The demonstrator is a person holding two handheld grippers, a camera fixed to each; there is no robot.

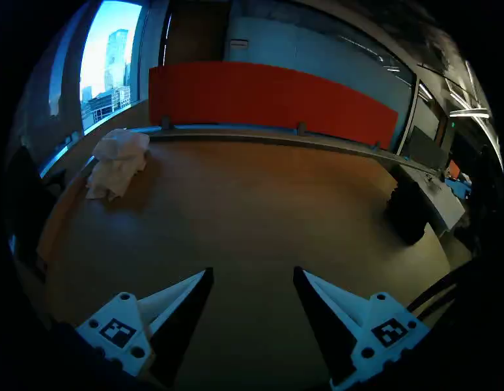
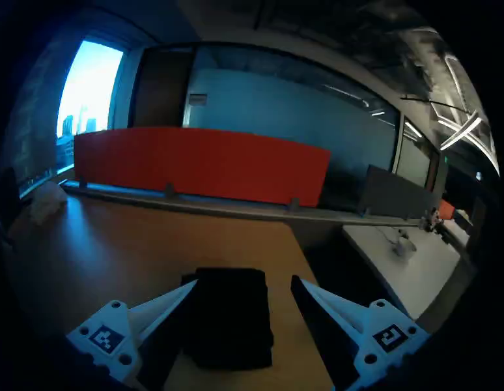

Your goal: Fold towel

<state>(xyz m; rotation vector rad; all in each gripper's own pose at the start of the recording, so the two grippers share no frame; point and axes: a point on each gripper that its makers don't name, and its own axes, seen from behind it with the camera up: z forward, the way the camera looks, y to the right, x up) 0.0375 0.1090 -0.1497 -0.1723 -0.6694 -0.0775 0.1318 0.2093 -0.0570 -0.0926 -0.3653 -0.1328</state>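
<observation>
- The towel (image 1: 116, 163), white and crumpled, is seen on the desk (image 1: 265, 195), far ahead and left of the left gripper's (image 1: 252, 270) fingers.
- It is judged soft, light and limp; a corner is best pinched.
- Both grippers are spread wide and empty; a dark stack (image 2: 229, 319) lies between the right gripper's (image 2: 244, 280) fingers.

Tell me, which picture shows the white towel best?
The left gripper view. There the white towel lies crumpled at the far left of the wooden table, bright and whole. In the right gripper view the white towel is just a small, dim, pale lump at the left edge.
</observation>
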